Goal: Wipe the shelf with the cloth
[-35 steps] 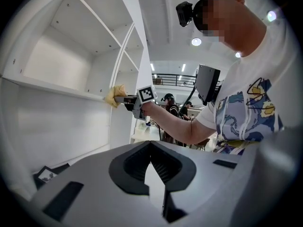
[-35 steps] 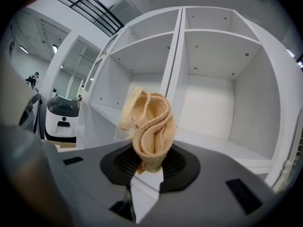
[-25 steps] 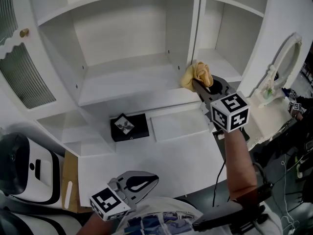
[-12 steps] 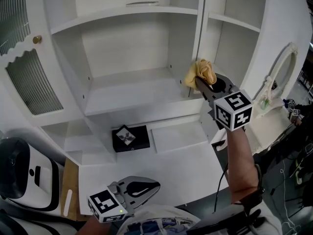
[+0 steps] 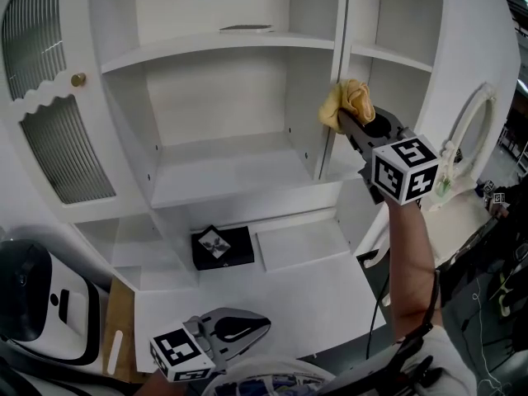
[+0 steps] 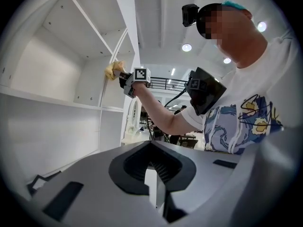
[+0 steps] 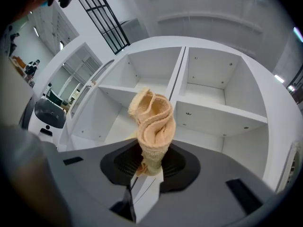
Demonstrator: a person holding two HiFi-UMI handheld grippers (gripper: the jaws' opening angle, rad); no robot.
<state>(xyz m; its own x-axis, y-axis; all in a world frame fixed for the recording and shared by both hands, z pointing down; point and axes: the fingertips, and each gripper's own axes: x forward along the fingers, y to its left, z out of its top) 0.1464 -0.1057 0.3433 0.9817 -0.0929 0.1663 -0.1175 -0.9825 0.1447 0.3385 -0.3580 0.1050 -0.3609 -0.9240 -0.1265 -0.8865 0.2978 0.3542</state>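
Closest in, the left gripper hangs low by the person's patterned shirt, its smooth grey jaws pressed together with nothing between them. Past it lies the flat white counter, where a square black box sits beside a shallow rectangular recess. Higher up, the right gripper, with its marker cube, is raised on an outstretched arm, jaws clamped on the lower end of the cloth, a soft yellow knitted piece bunched into upright folds. The cloth stands in front of the vertical divider between two bays, above the matte white shelf; whether it touches cannot be told. At far left is a door of ribbed glass with a round brass knob
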